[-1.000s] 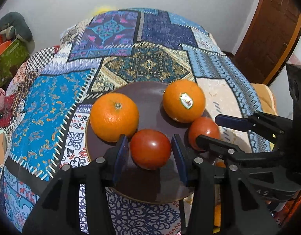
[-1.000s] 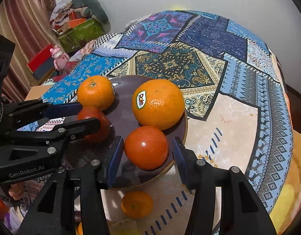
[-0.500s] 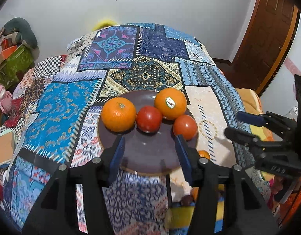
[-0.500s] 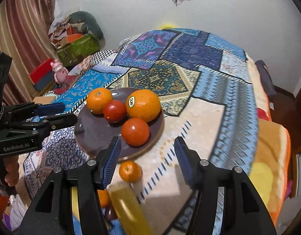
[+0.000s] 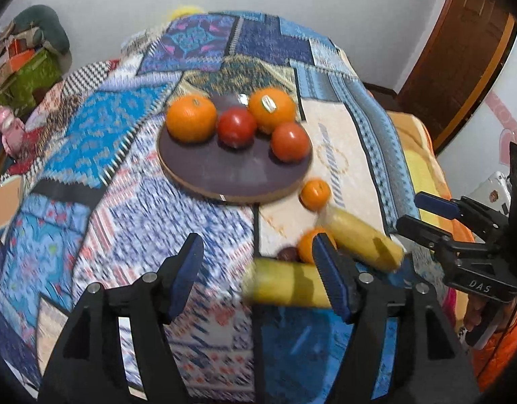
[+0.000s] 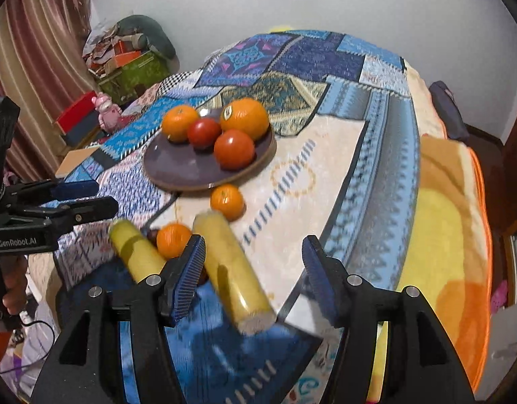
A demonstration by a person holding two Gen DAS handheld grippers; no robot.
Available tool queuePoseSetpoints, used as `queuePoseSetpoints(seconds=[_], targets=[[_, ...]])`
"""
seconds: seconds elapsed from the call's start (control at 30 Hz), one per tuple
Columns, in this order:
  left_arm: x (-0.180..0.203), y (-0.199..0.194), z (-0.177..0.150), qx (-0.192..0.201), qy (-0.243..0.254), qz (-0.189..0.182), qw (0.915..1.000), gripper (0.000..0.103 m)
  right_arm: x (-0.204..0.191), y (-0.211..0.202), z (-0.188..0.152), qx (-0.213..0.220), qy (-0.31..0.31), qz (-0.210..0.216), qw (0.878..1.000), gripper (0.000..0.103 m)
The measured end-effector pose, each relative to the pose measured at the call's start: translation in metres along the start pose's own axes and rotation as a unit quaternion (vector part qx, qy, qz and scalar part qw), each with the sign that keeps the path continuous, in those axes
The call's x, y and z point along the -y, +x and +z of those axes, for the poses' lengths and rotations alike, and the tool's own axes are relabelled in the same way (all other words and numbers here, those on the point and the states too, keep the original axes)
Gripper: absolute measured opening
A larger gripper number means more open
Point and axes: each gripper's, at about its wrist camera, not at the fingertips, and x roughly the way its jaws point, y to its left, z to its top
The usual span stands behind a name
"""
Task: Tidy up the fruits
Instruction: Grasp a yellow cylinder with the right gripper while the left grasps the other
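Observation:
A dark round plate (image 5: 224, 171) (image 6: 177, 168) on the patterned bedspread holds two oranges (image 5: 191, 118) (image 5: 271, 110) and two red tomatoes (image 5: 236, 127) (image 5: 289, 141). Off the plate, nearer me, lie two small oranges (image 5: 314, 194) (image 6: 172, 239), two yellow cylinders (image 5: 362, 239) (image 5: 285, 286) and a small dark fruit (image 5: 287, 254). My left gripper (image 5: 258, 269) is open and empty above the near cloth. My right gripper (image 6: 253, 269) is open and empty, over a yellow cylinder (image 6: 231, 266) without touching it.
A brown door (image 5: 460, 54) stands at the right. Boxes and clutter (image 6: 127, 60) and a pink toy (image 6: 106, 114) lie left of the bed. A yellow-orange blanket (image 6: 450, 222) covers the right edge. A curtain (image 6: 32, 50) hangs at the far left.
Both grippers have pulled back and up from the plate, leaving the tomatoes on it. The small oranges, yellow cylinders and dark fruit have come into view in front.

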Motion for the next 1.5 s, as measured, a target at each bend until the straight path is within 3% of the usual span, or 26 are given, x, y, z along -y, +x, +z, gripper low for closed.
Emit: queuePoseSetpoints(seconds=[0.1, 0.43, 0.57, 0.67, 0.83, 0.9, 1.27, 1.5], targets=[[0.009, 0.005, -0.011, -0.011, -0.008, 0.005, 0.9999, 0.069, 0.002, 0.006, -0.011, -0.01, 0.008, 0.008, 1.0, 0.056], [0.038, 0.032, -0.026, -0.03, -0.024, 0.043, 0.9983, 0.093, 0.003, 0.019, -0.031, -0.033, 0.016, 0.029, 0.999, 0.056], [0.032, 0.045, -0.027, -0.04, -0.066, 0.024, 0.9968, 0.102, 0.006, 0.024, -0.034, -0.036, 0.017, 0.027, 0.999, 0.056], [0.031, 0.05, -0.028, -0.039, -0.08, 0.023, 0.9958, 0.103, 0.009, 0.027, -0.037, -0.041, 0.026, 0.042, 0.998, 0.057], [0.042, 0.058, -0.026, -0.034, -0.052, 0.045, 0.997, 0.103, 0.006, 0.029, -0.041, -0.042, 0.011, 0.036, 0.998, 0.054], [0.042, 0.06, -0.026, -0.036, -0.05, 0.042, 0.9972, 0.103, 0.005, 0.029, -0.041, -0.043, 0.007, 0.047, 0.998, 0.043], [0.033, 0.042, -0.04, -0.047, -0.01, 0.004, 0.9988, 0.101, 0.01, 0.018, -0.042, -0.038, 0.017, 0.035, 0.999, 0.036], [0.016, 0.029, -0.043, -0.045, 0.02, 0.01, 0.9988, 0.094, 0.011, 0.006, -0.055, -0.045, 0.021, 0.018, 0.999, 0.032]])
